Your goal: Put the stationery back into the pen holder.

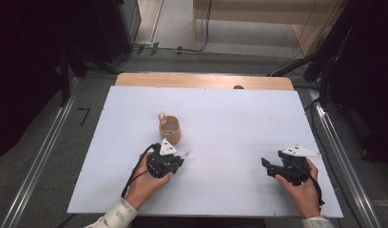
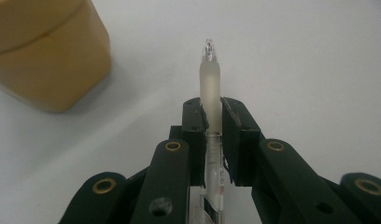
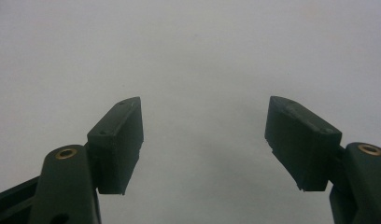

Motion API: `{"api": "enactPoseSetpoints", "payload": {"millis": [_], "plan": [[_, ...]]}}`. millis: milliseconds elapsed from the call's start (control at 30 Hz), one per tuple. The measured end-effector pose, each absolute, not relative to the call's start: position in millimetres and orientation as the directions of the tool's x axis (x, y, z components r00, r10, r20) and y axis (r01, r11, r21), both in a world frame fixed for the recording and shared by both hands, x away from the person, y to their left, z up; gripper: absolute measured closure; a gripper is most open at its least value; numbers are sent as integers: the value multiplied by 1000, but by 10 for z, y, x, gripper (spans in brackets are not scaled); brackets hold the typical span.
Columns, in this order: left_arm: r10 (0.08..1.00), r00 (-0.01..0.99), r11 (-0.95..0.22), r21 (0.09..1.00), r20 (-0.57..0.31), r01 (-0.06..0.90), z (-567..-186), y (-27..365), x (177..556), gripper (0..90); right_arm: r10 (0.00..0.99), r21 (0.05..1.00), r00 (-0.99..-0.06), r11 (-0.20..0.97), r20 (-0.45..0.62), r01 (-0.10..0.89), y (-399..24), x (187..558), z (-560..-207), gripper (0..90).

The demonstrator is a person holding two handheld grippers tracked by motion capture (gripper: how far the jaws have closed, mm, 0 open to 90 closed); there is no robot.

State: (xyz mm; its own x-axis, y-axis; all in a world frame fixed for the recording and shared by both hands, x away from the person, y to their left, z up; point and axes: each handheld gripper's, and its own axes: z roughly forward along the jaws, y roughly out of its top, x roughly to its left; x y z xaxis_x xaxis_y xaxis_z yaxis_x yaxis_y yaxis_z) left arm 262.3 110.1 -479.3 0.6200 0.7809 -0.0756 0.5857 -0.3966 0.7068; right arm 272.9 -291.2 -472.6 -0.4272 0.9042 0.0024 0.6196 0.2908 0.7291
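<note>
Left gripper [image 2: 211, 116] clenched on the frosted pen [image 2: 210, 88]

Your pen's long axis runs straight out between the jaws, tip forward; the tan cup [image 1: 169, 129] stands on the counter [image 1: 239, 118] at about eleven o'clock, nearer this hand. Your right gripper [image 3: 205, 135] rests released, well apart.

Frosted clear pen [image 2: 210, 88], seemingly capped, clamped lengthwise, near tan cup [image 1: 170, 129].
</note>
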Motion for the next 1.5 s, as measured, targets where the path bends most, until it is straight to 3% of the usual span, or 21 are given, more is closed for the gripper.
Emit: {"api": "enactPoseSetpoints", "payload": {"millis": [467, 1500], "plan": [[817, 567, -288, 779, -104, 556, -4663, 1259, 2704, 808, 904, 730, -427, 290, 3, 619, -2917, 2732, -4727, 269], [855, 497, -182, 812, -148, 555, -4350, 1489, 3052, 809, 905, 720, -426, 292, 5, 629, -2911, 2740, -4743, 269]]}}
